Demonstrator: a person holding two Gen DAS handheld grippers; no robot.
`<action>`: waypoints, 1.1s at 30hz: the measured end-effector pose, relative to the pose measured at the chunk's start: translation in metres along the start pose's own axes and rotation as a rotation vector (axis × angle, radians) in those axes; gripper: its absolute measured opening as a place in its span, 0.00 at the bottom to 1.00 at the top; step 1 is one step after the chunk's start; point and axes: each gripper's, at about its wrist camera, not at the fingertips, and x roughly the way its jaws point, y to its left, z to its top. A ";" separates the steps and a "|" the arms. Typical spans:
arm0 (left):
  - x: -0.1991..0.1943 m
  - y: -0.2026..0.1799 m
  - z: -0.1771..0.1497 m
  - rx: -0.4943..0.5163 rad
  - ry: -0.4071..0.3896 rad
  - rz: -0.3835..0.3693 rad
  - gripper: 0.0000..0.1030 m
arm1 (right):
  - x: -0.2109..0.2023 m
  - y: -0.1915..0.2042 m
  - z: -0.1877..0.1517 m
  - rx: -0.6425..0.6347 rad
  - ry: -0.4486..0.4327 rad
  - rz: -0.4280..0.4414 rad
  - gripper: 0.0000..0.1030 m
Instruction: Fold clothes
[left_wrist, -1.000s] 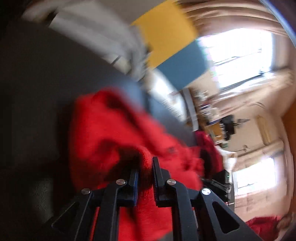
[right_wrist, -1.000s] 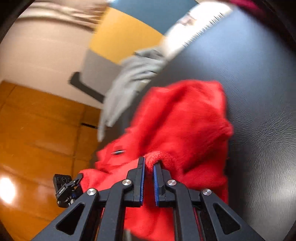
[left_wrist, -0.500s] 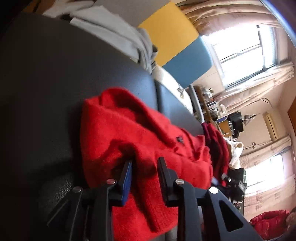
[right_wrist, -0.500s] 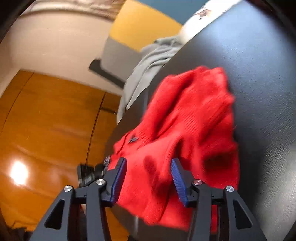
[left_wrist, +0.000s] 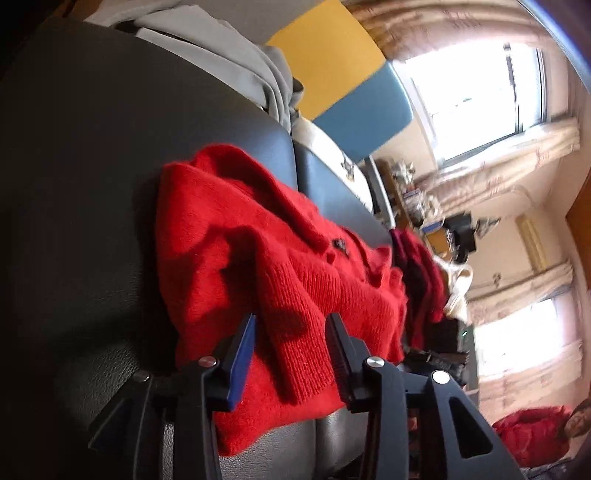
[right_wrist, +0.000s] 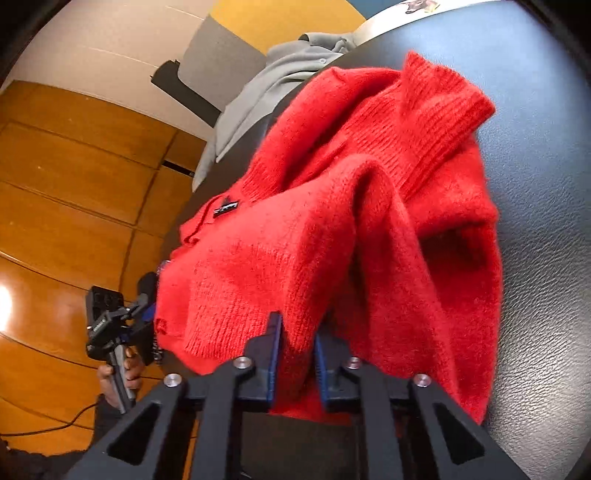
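A red knit sweater (left_wrist: 258, 240) lies bunched on a black leather surface (left_wrist: 74, 147), with a dark button and a ribbed cuff showing. My left gripper (left_wrist: 290, 332) is open, its fingers standing either side of a ribbed sleeve end without pinching it. In the right wrist view the sweater (right_wrist: 332, 184) is heaped with a black label near its left edge. My right gripper (right_wrist: 297, 332) is shut on a fold of its near edge. A hand (right_wrist: 122, 373) holds the left gripper's handle at the sweater's far left.
A grey garment (left_wrist: 221, 48) hangs over the far edge of the leather surface (right_wrist: 546, 184); the grey garment (right_wrist: 266, 85) also shows in the right wrist view. Dark red (left_wrist: 417, 266) and white (left_wrist: 458, 280) clothes lie beyond the sweater. Yellow and blue panels (left_wrist: 325, 55) stand behind. Wooden floor (right_wrist: 74, 184) lies left.
Both grippers let go of the sweater and it dropped onto the leather surface. The left gripper has opened wider. The right gripper opened wide, then closed again on a fold.
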 end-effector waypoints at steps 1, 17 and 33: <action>0.007 0.000 0.001 0.003 0.030 -0.007 0.35 | 0.000 0.000 0.000 -0.009 0.000 -0.002 0.13; 0.006 0.027 0.087 -0.170 -0.128 -0.200 0.06 | -0.048 0.007 0.082 0.059 -0.215 0.276 0.09; 0.001 0.051 0.086 -0.254 -0.187 -0.021 0.20 | -0.041 -0.058 0.100 0.230 -0.250 0.310 0.65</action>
